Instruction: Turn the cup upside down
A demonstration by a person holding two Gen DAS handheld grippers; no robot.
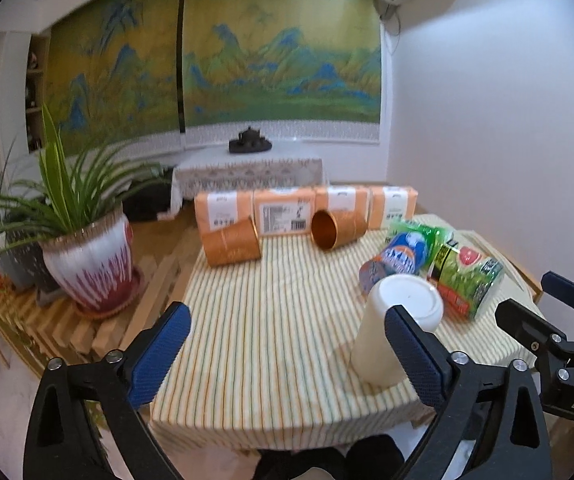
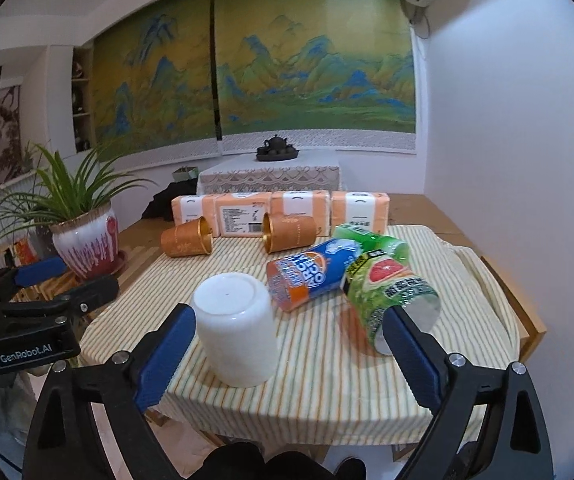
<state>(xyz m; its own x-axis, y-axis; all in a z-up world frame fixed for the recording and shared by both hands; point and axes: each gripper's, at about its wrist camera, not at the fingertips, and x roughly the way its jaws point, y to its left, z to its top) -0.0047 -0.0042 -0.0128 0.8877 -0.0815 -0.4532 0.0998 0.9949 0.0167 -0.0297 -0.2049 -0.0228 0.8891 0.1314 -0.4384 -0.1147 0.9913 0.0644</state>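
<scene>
A white cup (image 1: 397, 330) stands upside down on the striped tablecloth (image 1: 271, 320), base up, near the front edge. It also shows in the right wrist view (image 2: 235, 332). My left gripper (image 1: 287, 344) is open and empty, its right finger just in front of the cup. My right gripper (image 2: 289, 348) is open and empty, the cup standing free between its fingers, nearer the left one. The right gripper shows in the left wrist view (image 1: 543, 304), the left gripper in the right wrist view (image 2: 63, 284).
Two orange cups (image 1: 233, 242) (image 1: 337, 230) lie on their sides at the back of the table. A blue-orange bottle (image 2: 313, 274) and a green bottle (image 2: 387, 292) lie right of the white cup. Orange packages (image 2: 283, 210) line the far edge. A potted plant (image 1: 87, 256) stands left.
</scene>
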